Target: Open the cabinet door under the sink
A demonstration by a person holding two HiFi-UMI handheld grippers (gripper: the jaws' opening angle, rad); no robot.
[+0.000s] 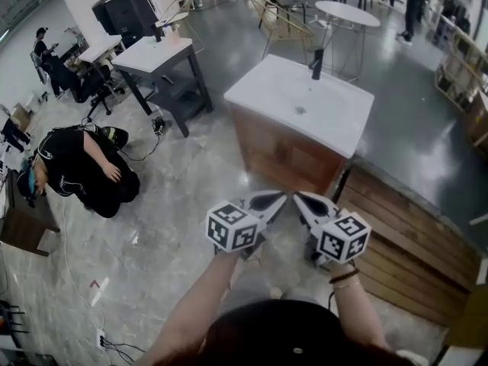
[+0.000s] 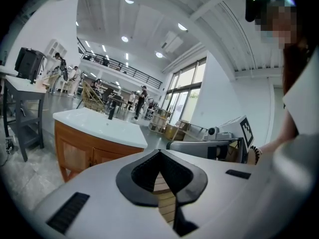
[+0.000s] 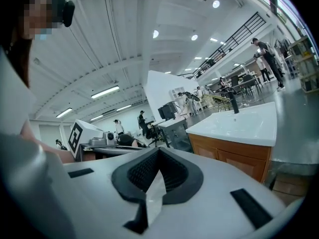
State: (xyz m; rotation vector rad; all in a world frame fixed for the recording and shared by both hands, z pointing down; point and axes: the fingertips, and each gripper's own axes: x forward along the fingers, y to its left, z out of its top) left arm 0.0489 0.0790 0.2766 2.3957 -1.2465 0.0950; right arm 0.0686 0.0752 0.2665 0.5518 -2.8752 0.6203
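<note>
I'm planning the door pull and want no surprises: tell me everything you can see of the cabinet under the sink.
The sink cabinet is a reddish-brown wooden box standing upright on the grey marbled floor. A thick white basin top overhangs it, with a drain in the middle and a black faucet at the far edge. Its front has two panelled doors, both shut; no handles can be made out. A wooden slatted platform lies close beside it. Nothing else is seen touching it.

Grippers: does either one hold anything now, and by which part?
Nothing is held. The left gripper and the right gripper are both shut with nothing between the jaws, and neither touches the cabinet.
</note>
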